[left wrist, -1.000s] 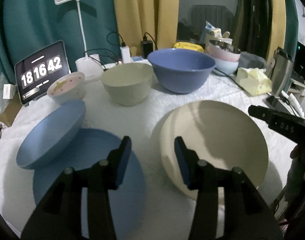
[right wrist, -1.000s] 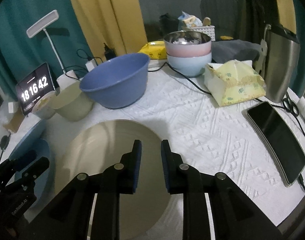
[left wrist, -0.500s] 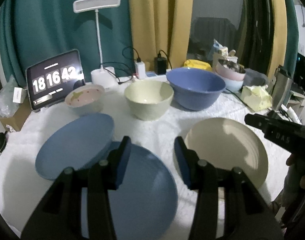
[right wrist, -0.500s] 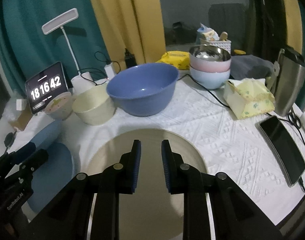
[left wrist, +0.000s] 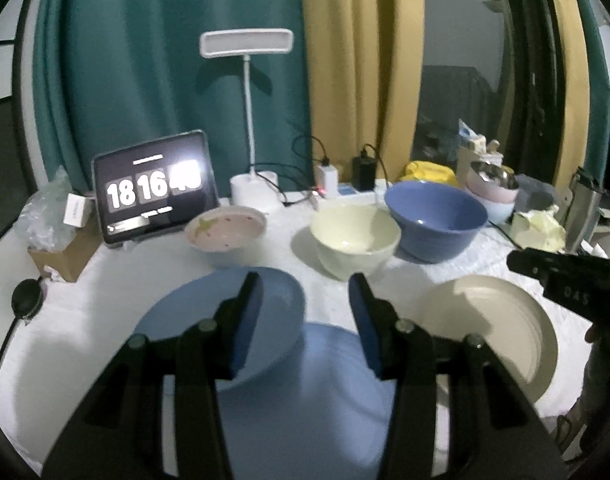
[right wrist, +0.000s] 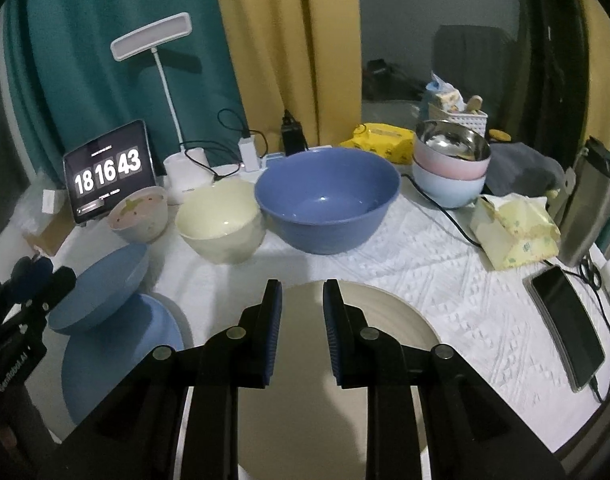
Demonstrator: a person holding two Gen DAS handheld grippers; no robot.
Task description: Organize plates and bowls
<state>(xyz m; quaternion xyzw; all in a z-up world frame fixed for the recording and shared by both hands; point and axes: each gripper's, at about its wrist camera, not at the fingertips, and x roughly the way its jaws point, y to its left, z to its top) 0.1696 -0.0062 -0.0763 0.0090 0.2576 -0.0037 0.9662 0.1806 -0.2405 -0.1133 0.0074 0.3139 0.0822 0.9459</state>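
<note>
A small blue plate (left wrist: 281, 300) leans tilted on a large blue plate (left wrist: 317, 392) at the table's front left. A cream plate (left wrist: 493, 320) lies to the right. Behind stand a pink speckled bowl (left wrist: 225, 228), a cream bowl (left wrist: 355, 236) and a big blue bowl (left wrist: 435, 216). My left gripper (left wrist: 305, 316) is open and empty above the blue plates. My right gripper (right wrist: 301, 328) is open and empty above the cream plate (right wrist: 389, 316). The blue plates (right wrist: 105, 292) and the left gripper (right wrist: 33, 280) show at the left of the right wrist view.
A tablet clock (right wrist: 107, 172), a desk lamp (right wrist: 185, 168) and charger cables stand at the back. Stacked pink and blue bowls (right wrist: 451, 164) with a steel one, a tissue pack (right wrist: 513, 232), a steel flask (right wrist: 589, 200) and a phone (right wrist: 565, 316) are at the right.
Both grippers have pulled back and risen, so more of the table shows. The right gripper's jaws have opened slightly wider. The clock went from 42 to 43.
</note>
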